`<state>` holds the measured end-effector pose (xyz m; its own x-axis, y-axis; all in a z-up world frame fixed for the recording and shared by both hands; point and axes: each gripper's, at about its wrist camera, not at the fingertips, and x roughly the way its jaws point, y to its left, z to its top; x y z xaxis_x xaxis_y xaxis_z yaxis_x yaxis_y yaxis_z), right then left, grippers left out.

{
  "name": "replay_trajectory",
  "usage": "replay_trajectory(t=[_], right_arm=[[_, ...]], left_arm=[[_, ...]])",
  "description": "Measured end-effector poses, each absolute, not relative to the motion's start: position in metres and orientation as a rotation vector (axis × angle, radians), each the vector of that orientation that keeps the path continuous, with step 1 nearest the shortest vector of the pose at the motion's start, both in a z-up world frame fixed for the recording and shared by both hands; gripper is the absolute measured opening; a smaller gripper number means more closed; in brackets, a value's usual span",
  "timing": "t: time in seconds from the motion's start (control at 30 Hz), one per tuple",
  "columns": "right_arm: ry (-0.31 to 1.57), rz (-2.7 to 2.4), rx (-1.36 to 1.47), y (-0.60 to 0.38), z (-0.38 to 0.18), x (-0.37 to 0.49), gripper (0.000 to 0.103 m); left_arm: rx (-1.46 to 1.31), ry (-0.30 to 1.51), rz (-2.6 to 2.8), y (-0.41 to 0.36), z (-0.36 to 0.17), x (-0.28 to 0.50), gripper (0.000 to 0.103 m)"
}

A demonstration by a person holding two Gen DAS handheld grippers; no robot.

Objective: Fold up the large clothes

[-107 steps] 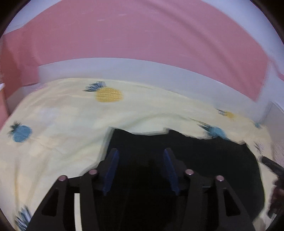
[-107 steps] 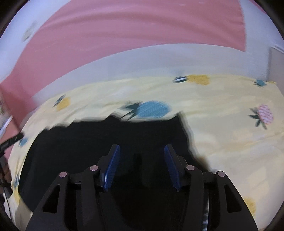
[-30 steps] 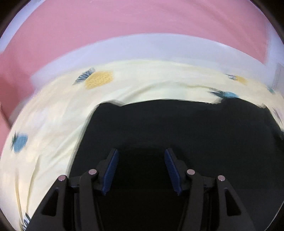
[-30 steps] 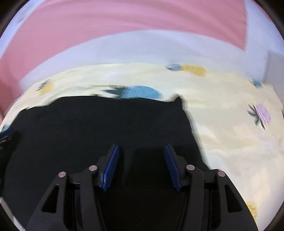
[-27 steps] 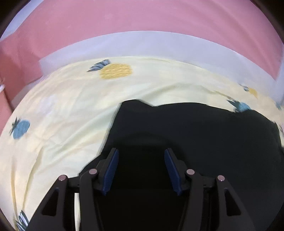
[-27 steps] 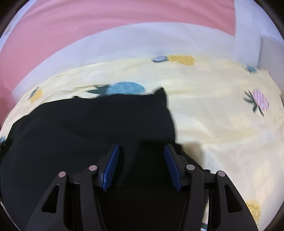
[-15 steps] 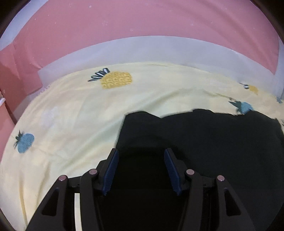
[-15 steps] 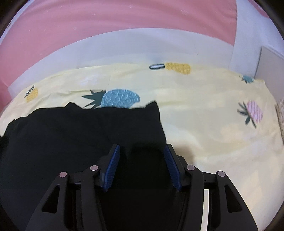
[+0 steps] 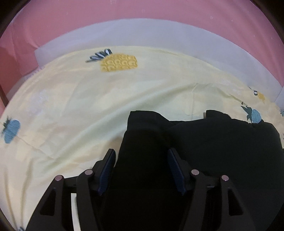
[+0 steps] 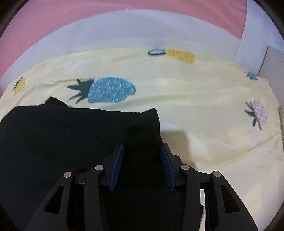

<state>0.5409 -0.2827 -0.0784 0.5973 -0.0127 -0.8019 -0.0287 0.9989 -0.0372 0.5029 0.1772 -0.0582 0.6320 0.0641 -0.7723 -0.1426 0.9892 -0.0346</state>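
A black garment lies on a yellow pineapple-print bedsheet. In the left wrist view its left end runs between my left gripper's blue pads, which stand wide apart. In the right wrist view the garment fills the lower left, and its right edge lies between my right gripper's pads, also apart. Whether either gripper pinches cloth lower down is hidden by the dark fabric.
A white bed rail and a pink wall run behind the sheet. A grey panel stands at the far right in the right wrist view. Bare sheet spreads to the right of the garment.
Both grippers have drawn back toward me over the garment. The garment's far edge has come nearer and lower in both views, with more bare sheet showing beyond it.
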Motion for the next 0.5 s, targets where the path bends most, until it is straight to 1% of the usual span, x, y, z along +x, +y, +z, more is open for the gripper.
replay_trajectory(t=[0.13, 0.3, 0.4, 0.5], right_arm=[[0.888, 0.035, -0.049, -0.285, -0.056, 0.509, 0.044], [0.857, 0.066, -0.068, -0.285, -0.043, 0.455, 0.044], [0.859, 0.074, -0.091, -0.283, -0.052, 0.431, 0.044], [0.871, 0.073, -0.081, -0.288, -0.068, 0.422, 0.044]], left_arm=[[-0.098, 0.849, 0.1, 0.182, -0.04, 0.472, 0.062], [-0.075, 0.799, 0.081, 0.185, -0.027, 0.41, 0.062], [-0.095, 0.811, 0.093, 0.195, -0.04, 0.38, 0.059], [-0.129, 0.845, 0.093, 0.201, -0.061, 0.372, 0.059]])
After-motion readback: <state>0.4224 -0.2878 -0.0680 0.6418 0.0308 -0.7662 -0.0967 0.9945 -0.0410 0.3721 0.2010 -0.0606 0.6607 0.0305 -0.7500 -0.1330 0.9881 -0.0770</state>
